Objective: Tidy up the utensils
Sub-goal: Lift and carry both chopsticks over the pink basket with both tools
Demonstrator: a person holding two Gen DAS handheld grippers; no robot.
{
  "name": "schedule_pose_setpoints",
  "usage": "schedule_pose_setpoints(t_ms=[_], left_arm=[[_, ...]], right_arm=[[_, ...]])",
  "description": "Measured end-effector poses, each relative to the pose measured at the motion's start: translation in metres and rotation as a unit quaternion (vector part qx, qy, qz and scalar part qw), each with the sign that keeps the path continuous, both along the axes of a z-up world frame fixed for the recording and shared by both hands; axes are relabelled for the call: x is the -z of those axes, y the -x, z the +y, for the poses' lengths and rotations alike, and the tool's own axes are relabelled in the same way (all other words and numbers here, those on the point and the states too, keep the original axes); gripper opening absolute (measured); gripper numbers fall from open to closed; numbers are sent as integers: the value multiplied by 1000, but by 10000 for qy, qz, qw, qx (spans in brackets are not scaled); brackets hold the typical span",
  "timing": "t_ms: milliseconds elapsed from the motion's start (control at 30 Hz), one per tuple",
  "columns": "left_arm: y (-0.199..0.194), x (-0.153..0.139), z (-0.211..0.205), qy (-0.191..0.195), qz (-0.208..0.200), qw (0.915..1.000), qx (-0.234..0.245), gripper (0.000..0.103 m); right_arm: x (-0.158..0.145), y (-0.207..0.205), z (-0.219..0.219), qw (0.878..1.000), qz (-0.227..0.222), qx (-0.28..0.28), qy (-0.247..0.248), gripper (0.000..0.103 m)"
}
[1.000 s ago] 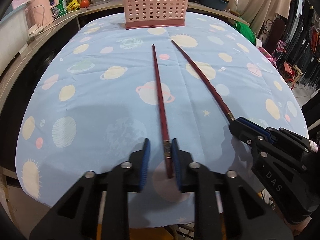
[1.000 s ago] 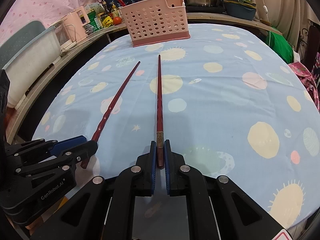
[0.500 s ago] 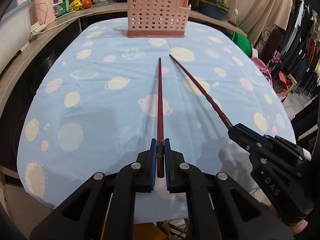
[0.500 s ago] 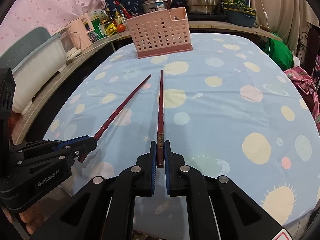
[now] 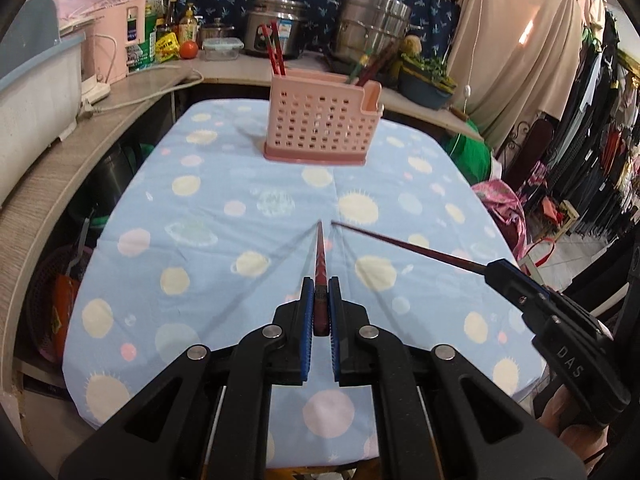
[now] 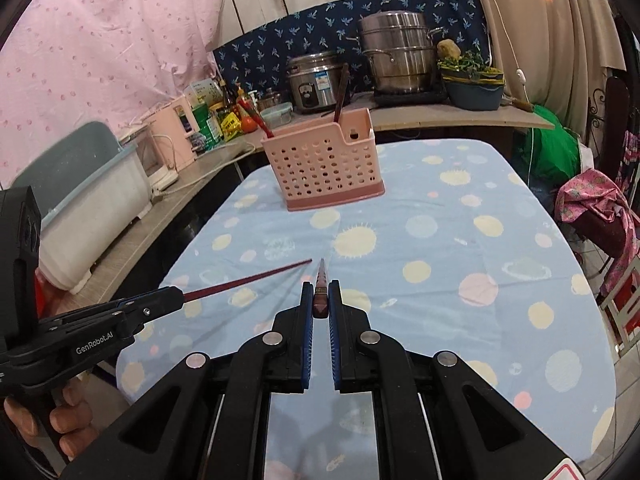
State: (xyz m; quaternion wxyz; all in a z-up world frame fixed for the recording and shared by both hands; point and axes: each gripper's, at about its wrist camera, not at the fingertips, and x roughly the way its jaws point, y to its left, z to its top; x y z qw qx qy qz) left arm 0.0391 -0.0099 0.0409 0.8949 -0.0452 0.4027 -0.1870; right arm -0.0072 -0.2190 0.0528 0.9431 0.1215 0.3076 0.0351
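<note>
While chopsticks (image 5: 320, 264) hover, basket (image 5: 322, 128) stands beyond

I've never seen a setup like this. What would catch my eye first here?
Probably the two black grippers, left gripper and right gripper, each with its jaws shut on a dark red chopstick, the left chopstick and right chopstick, lifted off the table with tips nearly meeting. Beyond them, at the far end of the blue planet-print tablecloth, stands a pink perforated utensil basket already holding a few sticks.
</note>
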Motion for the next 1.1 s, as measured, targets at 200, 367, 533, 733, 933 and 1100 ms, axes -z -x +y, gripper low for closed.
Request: schedule_pose_setpoints(t_ms=[200, 367, 533, 733, 933, 1100], left_arm=[[-16, -30, 4, 161, -296, 9994, -113, 7], [-29, -47, 6, 225, -486, 9984, -165, 7], [-40, -60, 7, 269, -646, 9973, -216, 7], [-55, -75, 8, 313, -781, 9961, -284, 7], [-78, -93, 9, 499, -863, 9946, -288, 7], [-106, -124, 10, 646, -1077, 9914, -361, 7]], right_arm=[[-27, -15, -11, 9995, -293, 52, -123, 7], [-46, -25, -13, 9987, -503, 28, -109, 7], [-60, -36, -11, 9978, -664, -33, -82, 7], [-70, -50, -11, 9968, -786, -77, -110, 7], [-87, -77, -20, 9949, -988, -49, -183, 7], [-118, -110, -29, 9910, -1320, 13, -217, 7]])
